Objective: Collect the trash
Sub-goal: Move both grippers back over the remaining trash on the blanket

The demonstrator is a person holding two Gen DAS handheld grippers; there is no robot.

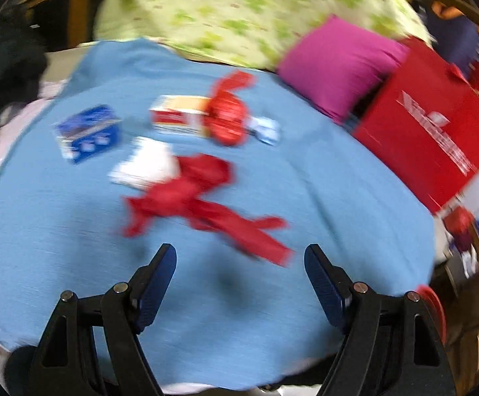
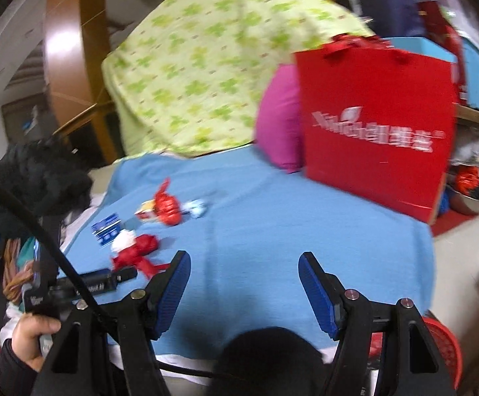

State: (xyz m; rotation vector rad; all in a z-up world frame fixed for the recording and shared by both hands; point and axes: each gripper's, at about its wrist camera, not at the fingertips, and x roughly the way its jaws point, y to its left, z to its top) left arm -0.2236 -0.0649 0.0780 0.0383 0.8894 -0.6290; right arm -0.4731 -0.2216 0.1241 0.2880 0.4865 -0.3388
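Several pieces of trash lie on a blue cloth (image 1: 322, 178): a crumpled red plastic bag (image 1: 203, 198), a white paper piece (image 1: 147, 165), a blue-and-white packet (image 1: 87, 132), a red-and-yellow carton (image 1: 180, 117), a red wrapper (image 1: 227, 115) and a small pale wrapper (image 1: 265, 130). My left gripper (image 1: 239, 257) is open and empty, just short of the red bag. My right gripper (image 2: 244, 264) is open and empty over bare cloth (image 2: 272, 198), right of the trash. The red bag (image 2: 138, 252), blue packet (image 2: 107, 229) and red wrapper (image 2: 166, 208) also show in the right wrist view. Both views are blurred.
A red paper bag (image 2: 378, 128) stands at the cloth's far right, also in the left wrist view (image 1: 430, 132). A pink cushion (image 1: 335, 66) and green patterned blanket (image 1: 239, 6) lie behind. A red basket (image 2: 447, 346) sits low right. A black furry item (image 2: 41, 175) is at left.
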